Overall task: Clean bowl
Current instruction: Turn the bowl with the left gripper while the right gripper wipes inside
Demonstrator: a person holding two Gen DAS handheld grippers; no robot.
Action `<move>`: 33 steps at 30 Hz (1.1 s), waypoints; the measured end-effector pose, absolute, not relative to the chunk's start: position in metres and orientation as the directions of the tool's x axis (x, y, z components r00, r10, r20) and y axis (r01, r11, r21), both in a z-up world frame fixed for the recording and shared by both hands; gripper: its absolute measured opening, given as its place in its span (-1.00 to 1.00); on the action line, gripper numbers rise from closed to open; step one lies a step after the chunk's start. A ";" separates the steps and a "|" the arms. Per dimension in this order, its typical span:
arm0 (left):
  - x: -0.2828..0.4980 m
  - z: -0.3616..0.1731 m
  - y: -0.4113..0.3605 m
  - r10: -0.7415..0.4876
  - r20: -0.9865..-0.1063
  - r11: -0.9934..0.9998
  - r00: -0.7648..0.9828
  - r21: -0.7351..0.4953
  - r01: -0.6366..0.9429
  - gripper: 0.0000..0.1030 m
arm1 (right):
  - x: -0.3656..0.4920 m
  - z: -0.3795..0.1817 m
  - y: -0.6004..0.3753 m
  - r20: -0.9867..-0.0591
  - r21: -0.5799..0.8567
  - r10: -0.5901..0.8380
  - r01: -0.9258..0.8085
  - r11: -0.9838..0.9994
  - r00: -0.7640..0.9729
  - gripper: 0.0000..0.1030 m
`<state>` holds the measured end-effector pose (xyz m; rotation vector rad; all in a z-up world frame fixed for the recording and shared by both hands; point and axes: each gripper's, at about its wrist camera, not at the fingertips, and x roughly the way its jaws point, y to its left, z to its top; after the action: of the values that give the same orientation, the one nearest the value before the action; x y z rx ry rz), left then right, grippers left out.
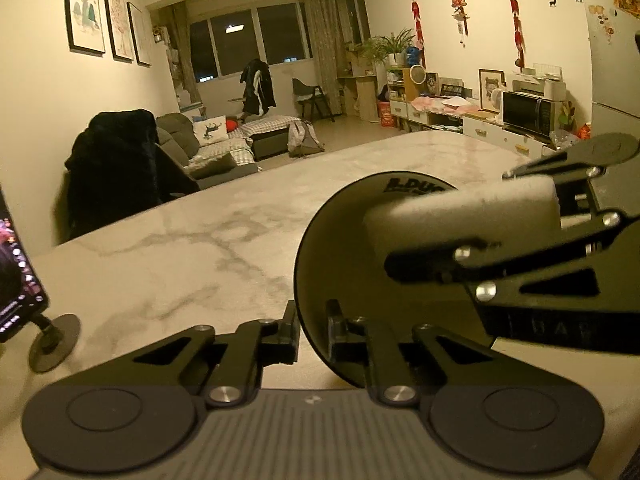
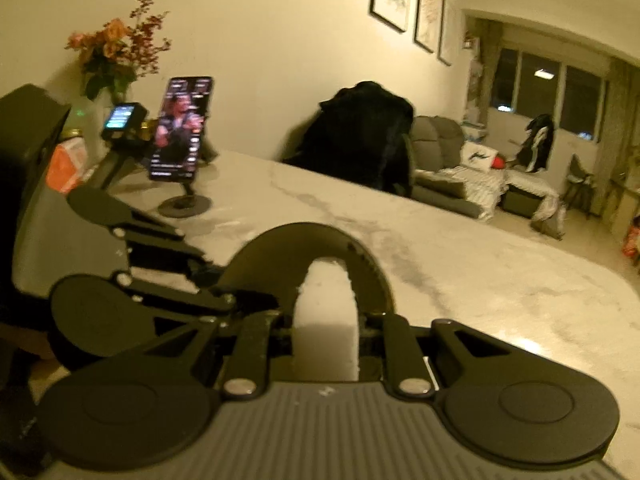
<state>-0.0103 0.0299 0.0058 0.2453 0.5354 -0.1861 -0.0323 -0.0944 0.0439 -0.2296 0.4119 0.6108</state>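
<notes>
A black bowl [image 1: 344, 260] is held up on its edge above the marble table [image 1: 180, 248], its hollow facing right. My left gripper [image 1: 312, 332] is shut on the bowl's lower rim, one finger on each side of the wall. From the right comes my right gripper [image 1: 448, 220], shut on a white sponge [image 1: 460, 204] that lies against the inside of the bowl. In the right wrist view the sponge [image 2: 326, 300] sticks out between my right gripper's [image 2: 326, 322] fingers into the bowl [image 2: 260, 256], and the left gripper [image 2: 224, 280] holds the rim on the left.
A phone on a round stand [image 2: 180, 132] is lit at the table's far left, beside a small device and a vase of flowers [image 2: 112, 52]. A chair draped with a black coat [image 2: 368, 136] stands at the table's far edge. Bare marble [image 2: 500, 280] spreads to the right.
</notes>
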 end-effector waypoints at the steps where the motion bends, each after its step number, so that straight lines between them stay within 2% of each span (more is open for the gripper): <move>1: -0.009 0.005 0.028 -0.122 -0.526 0.956 0.842 0.166 0.242 -0.68 | -0.031 0.043 -0.098 -0.445 -0.080 0.502 -0.591 0.803 0.742 -0.66; 9: 0.006 -0.003 0.024 -0.229 -0.555 0.968 0.800 -0.045 0.247 -0.48 | -0.027 0.039 -0.120 -0.450 -0.084 0.448 -0.536 0.840 0.772 -0.63; 16: 0.011 -0.006 0.033 -0.267 -0.544 0.963 0.795 -0.173 0.205 -0.56 | -0.024 0.042 -0.128 -0.432 -0.084 0.450 -0.531 0.843 0.782 -0.58; 18: 0.011 -0.004 0.034 -0.258 -0.538 0.965 0.803 -0.176 0.192 -0.61 | -0.023 0.042 -0.129 -0.430 -0.080 0.453 -0.533 0.842 0.781 -0.57; 20: 0.004 0.002 0.026 -0.178 -0.513 0.983 0.840 -0.051 0.177 -0.70 | -0.023 0.043 -0.129 -0.431 -0.073 0.466 -0.544 0.836 0.773 -0.58; 27: -0.006 0.014 0.021 -0.053 -0.476 0.970 0.878 0.183 0.158 -0.85 | -0.030 0.046 -0.122 -0.410 -0.057 0.521 -0.591 0.805 0.749 -0.56; 33: -0.012 0.019 0.013 -0.056 -0.451 0.960 0.891 0.220 0.171 -0.87 | -0.030 0.048 -0.118 -0.390 -0.072 0.514 -0.582 0.810 0.764 -0.56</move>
<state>-0.0117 0.0129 0.0194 0.2589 0.4575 -0.1191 -0.0303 -0.1180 0.0479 -0.1933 0.3660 0.5998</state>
